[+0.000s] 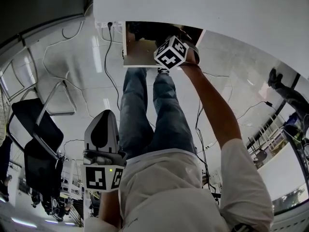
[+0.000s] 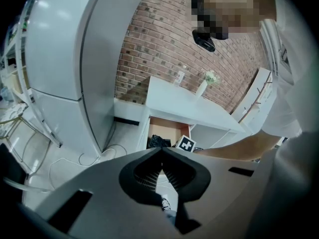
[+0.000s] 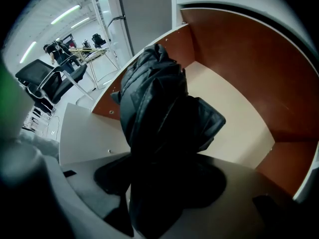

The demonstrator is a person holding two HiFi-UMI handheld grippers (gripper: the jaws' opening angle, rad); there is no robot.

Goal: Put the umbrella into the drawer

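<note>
The black folded umbrella (image 3: 159,113) hangs in my right gripper (image 3: 159,185), whose jaws are shut on its lower end. It is held over the open drawer (image 3: 234,113), which has a pale floor and reddish-brown walls. In the head view the drawer (image 1: 140,50) stands out from under the white desk (image 1: 203,8), and the right gripper's marker cube (image 1: 171,52) sits at its front edge, hiding the umbrella. My left gripper (image 1: 105,112) hangs low at the left, away from the drawer, jaws shut on nothing. From the left gripper view (image 2: 160,152) the umbrella (image 2: 157,142) shows inside the drawer (image 2: 167,128).
The person's legs in jeans (image 1: 145,110) stand in front of the drawer. A black office chair (image 1: 36,139) is at the left, and cables (image 1: 108,66) trail over the floor. A tall white cabinet (image 2: 60,59) stands left of the desk, against a brick wall (image 2: 164,44).
</note>
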